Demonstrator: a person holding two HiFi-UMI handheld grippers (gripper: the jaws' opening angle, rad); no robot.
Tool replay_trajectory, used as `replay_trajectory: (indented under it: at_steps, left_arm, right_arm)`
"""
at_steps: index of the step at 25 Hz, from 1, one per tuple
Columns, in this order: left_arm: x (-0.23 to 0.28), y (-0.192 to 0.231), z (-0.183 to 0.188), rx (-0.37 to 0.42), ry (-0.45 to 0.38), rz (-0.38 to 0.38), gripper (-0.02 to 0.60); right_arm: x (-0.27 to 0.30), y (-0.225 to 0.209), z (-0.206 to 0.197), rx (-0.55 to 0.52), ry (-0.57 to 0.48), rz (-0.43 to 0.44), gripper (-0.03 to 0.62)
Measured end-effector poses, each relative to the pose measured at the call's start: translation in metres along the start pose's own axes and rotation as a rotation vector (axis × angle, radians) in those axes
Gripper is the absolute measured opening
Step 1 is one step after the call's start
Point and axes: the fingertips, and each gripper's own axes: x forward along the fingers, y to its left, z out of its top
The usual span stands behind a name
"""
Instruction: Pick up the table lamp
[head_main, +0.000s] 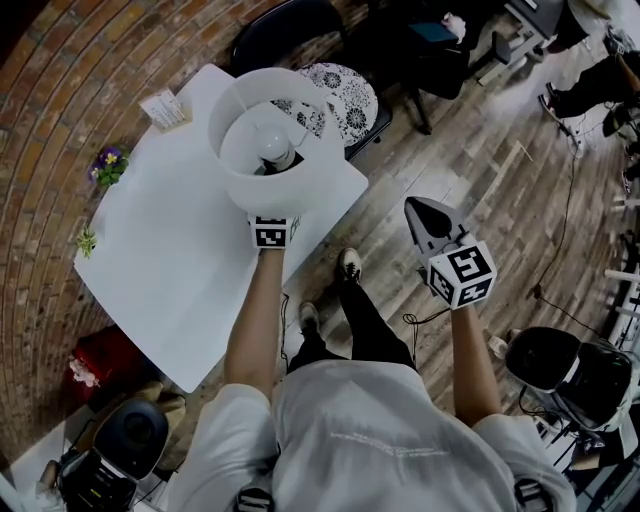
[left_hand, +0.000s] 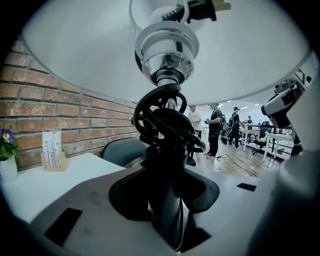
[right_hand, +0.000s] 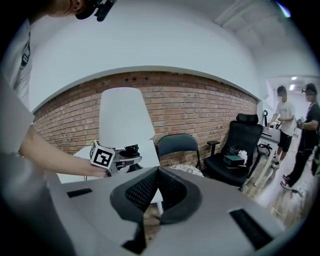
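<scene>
The table lamp has a white shade (head_main: 300, 175) with a bulb (head_main: 275, 145) seen from above, over the right part of the white table (head_main: 170, 260). My left gripper (head_main: 272, 218) reaches under the shade. In the left gripper view its jaws are shut on the lamp's black stem (left_hand: 167, 200), with black cord (left_hand: 162, 117) coiled around it below the chrome socket (left_hand: 167, 55). The lamp's base is hidden. My right gripper (head_main: 430, 215) hangs over the wooden floor, right of the table, shut with nothing in it (right_hand: 157, 172). It looks at the lamp shade (right_hand: 125, 117).
A chair with a patterned cushion (head_main: 345, 95) stands at the table's far side. A purple flower pot (head_main: 108, 165) and a card holder (head_main: 165, 108) sit near the brick wall. A black office chair (head_main: 570, 370) stands to my right, and people (left_hand: 216, 130) stand farther off.
</scene>
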Motion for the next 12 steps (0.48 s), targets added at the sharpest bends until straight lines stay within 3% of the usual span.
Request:
replay_trajectory:
  at_steps: [4,12]
  left_arm:
    - [-0.016,0.004,0.013,-0.022,-0.026,0.012,0.130]
    - [-0.066,0.030,0.020,-0.049,0.017,0.069,0.130]
  right_arm:
    - [-0.005,0.007,0.004,-0.004,-0.018,-0.004,0.000]
    - [-0.015,0.041,0.020,-0.038,-0.068,0.003,0.000]
